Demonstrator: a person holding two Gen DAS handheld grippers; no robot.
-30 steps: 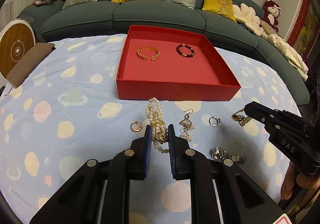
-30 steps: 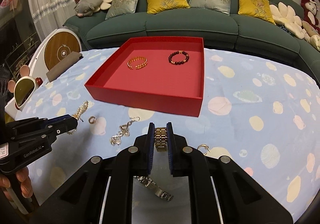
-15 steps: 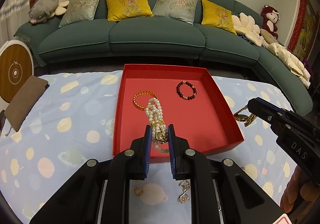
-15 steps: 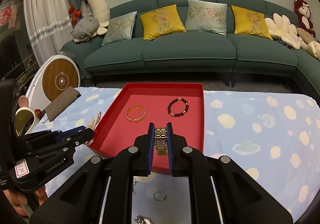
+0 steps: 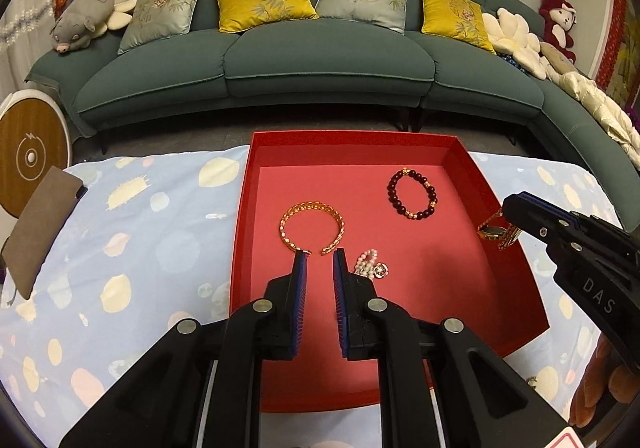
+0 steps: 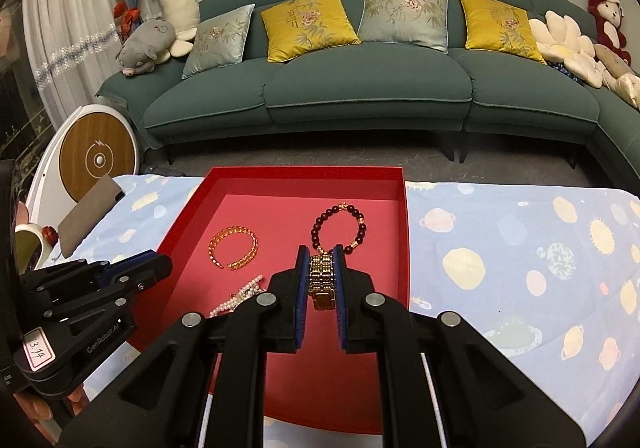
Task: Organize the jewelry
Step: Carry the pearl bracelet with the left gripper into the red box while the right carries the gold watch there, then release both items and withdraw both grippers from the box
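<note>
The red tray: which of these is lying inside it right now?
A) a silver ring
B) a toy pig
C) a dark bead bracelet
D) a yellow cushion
C: the dark bead bracelet lies on the floor of the red tray, beside a gold bangle.

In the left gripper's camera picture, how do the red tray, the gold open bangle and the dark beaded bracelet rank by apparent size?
Largest to smallest, as they look in that view:
1. red tray, by far
2. gold open bangle
3. dark beaded bracelet
The bangle looks only slightly bigger and lies nearer the camera, so the last two are unsure.
</note>
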